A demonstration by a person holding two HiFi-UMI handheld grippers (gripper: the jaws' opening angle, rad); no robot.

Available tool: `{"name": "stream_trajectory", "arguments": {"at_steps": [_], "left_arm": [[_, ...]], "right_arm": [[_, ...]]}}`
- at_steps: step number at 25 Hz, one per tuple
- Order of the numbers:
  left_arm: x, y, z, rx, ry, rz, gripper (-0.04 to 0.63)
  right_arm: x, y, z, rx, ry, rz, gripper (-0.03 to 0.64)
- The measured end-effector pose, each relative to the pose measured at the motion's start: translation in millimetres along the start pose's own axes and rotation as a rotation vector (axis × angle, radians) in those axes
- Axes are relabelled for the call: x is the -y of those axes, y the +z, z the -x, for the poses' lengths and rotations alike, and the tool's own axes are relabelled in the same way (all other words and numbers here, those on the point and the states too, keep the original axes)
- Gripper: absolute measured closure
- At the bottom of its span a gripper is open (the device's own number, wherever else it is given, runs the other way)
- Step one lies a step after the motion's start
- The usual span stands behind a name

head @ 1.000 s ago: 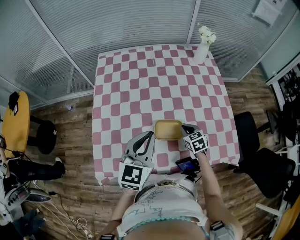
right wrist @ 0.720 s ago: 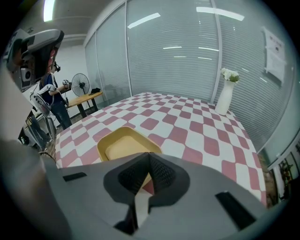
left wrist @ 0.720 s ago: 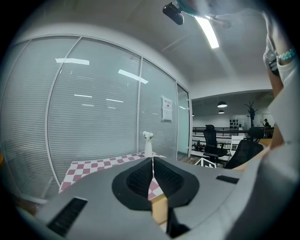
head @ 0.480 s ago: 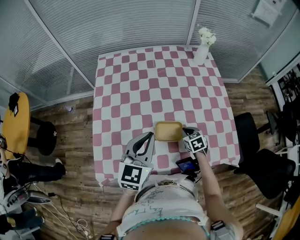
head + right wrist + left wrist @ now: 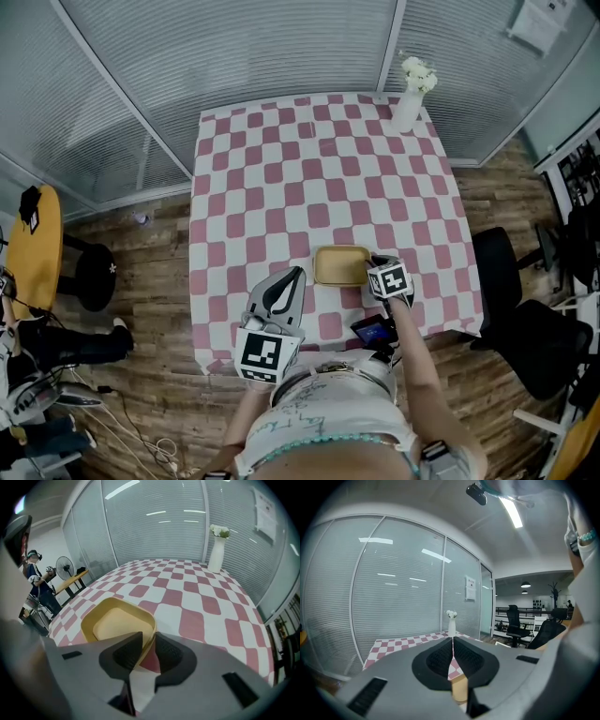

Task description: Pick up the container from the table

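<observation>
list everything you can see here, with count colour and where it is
table: one, pink-and-white checked cloth, centre
container: one, yellow, at the table's near edge
vase: one, white, holding white flowers, table's far right corner
office chairs: two, black, on the floor right of the table
stool: one, black, on the floor at left
side table: one, yellow top, far left
fan: one, dark, beside the side table
left gripper: one, grey, fingers together and empty, left of the container
right gripper: one, grey, fingers closed on the container's right rim
</observation>
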State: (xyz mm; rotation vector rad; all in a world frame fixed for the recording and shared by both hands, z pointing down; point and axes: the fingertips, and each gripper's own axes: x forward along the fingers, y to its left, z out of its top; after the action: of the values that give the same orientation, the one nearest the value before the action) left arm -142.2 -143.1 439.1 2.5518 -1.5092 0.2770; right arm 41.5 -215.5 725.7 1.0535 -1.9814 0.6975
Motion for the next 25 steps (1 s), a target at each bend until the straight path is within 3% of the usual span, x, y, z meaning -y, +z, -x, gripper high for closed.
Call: {"name": "stream_trajectory", "arguments": {"at_steps": [25], "left_arm": [[-20,0,-7,-0.002,-0.007,0.001,0.577]], "right_arm": [[5,-9,-31,-0.068,-0.03,-0.107,0.572]]}}
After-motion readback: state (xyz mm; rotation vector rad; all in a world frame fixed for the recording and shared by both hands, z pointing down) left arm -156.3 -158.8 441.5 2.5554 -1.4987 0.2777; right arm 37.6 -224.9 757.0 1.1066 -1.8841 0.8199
